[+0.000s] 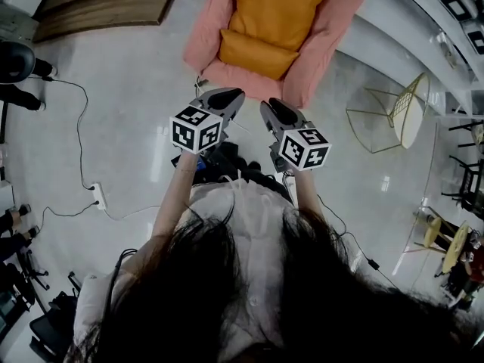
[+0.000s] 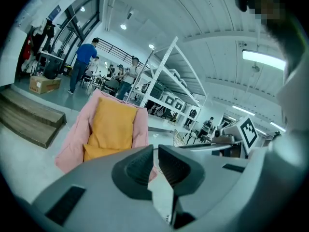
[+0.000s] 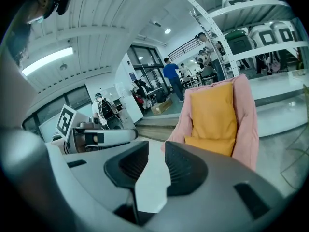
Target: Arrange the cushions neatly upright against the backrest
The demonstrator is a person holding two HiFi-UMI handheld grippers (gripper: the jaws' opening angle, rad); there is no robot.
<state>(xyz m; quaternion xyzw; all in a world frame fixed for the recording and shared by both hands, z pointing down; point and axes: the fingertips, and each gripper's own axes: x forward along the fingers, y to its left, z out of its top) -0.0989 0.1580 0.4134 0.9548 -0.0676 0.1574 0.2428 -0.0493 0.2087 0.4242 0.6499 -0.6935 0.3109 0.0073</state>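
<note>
Pale floor point(image 1: 121, 112), two orange cushions point(image 1: 280, 10) in pink armchair point(image 1: 208, 29), left claw point(image 1: 225, 97) clenched, right claw point(image 1: 278, 112) parted, empty.

Glossy pale floor point(image 1: 128, 89); wooden platform point(image 1: 106, 2); white shelving point(image 3: 246, 4).

It looks like a big open lab hall: white shelving racks point(image 2: 170, 76) at the right, far glass walls point(image 2: 72, 28), people point(image 2: 86, 57) standing far off, a power strip point(image 1: 96, 195) on the polished floor point(image 1: 121, 112).

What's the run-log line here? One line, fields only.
orange cushion: upright against backrest of pink armchair | left gripper: shut, empty | right gripper: open, empty | both: apart from armchair
</note>
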